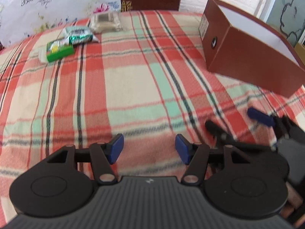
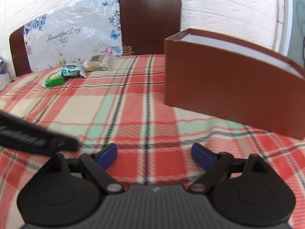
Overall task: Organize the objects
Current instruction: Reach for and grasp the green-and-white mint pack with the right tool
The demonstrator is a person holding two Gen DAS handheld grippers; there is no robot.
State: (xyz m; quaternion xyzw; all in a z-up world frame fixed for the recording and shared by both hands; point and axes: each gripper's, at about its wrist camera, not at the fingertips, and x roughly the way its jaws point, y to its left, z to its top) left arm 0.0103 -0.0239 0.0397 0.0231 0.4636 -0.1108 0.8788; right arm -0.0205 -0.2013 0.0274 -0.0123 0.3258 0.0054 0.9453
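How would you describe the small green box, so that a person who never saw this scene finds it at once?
Start from the plaid cloth and go to its far corner, below the flowered plastic bag. Three small packages lie there in a row. The green box is the nearest of them, bright green, while the foil packet beside it is shiny and the cotton swab pack is beige.

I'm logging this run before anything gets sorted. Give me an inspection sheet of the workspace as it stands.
Surface: plaid cloth, bare in the middle.
Job's things: green box, green-and-silver packet and bag of cotton swabs grouped at the far left; open brown box at the right, its inside mostly hidden.
Clutter: nothing seen.
Grippers: left claw open, nothing between its pads; right claw open, nothing between its pads.
Cables: nothing seen.
Surroundings: white brick wall, floral plastic bag, dark chair back.
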